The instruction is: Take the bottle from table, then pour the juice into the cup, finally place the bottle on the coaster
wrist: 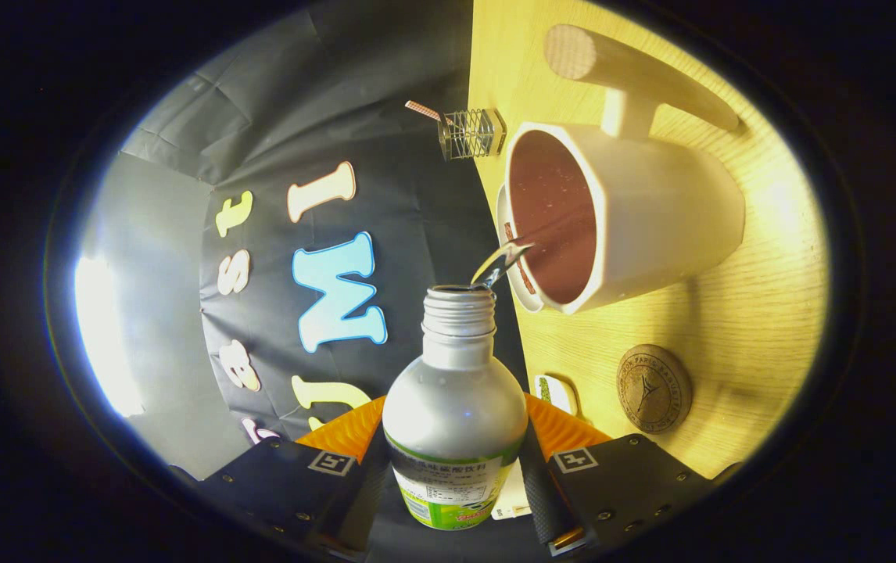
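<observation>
My gripper [454,457] is shut on a silver bottle [454,407] with a green-and-white label, both fingers pressing its sides. The view is rolled over, so the wooden table [737,328] stands like a wall beside the bottle. The bottle is tipped and uncapped. A thin stream of liquid [501,262] runs from its threaded mouth into the white cup [651,219], whose inside is reddish brown. The cup has a long wooden handle [636,70]. A round brown coaster [654,389] lies on the table, closer to my fingers than the cup.
A small wire-mesh holder with a stick [470,131] stands at the table's edge beyond the cup. A small white item with a green patch [556,393] lies on the table between the bottle and the coaster. The black cloth wall hangs behind the bottle.
</observation>
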`<state>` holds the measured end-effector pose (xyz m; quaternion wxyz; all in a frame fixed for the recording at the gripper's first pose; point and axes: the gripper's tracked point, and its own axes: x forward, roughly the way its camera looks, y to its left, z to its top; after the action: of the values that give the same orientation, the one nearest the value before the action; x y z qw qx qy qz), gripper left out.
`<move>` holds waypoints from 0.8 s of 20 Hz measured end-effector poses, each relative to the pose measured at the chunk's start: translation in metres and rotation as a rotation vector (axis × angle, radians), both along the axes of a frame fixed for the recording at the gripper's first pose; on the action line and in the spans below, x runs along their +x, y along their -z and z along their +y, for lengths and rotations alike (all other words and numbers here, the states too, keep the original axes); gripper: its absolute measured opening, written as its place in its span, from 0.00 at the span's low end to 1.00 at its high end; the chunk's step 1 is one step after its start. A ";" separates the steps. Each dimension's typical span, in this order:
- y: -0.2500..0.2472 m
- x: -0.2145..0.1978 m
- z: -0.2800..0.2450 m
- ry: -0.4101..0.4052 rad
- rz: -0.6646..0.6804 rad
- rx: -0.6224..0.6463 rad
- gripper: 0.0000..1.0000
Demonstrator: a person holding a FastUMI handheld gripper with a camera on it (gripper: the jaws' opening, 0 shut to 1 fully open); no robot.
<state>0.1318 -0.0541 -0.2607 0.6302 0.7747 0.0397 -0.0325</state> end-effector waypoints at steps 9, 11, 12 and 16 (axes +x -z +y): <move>-0.003 -0.003 0.000 0.008 -0.012 0.038 0.77; -0.006 -0.002 0.001 0.010 -0.018 0.048 0.77; -0.006 -0.003 0.003 0.010 -0.022 0.051 0.77; -0.010 -0.003 0.004 0.012 -0.029 0.061 0.77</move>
<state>0.1287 -0.0505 -0.2509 0.6065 0.7942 0.0271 -0.0239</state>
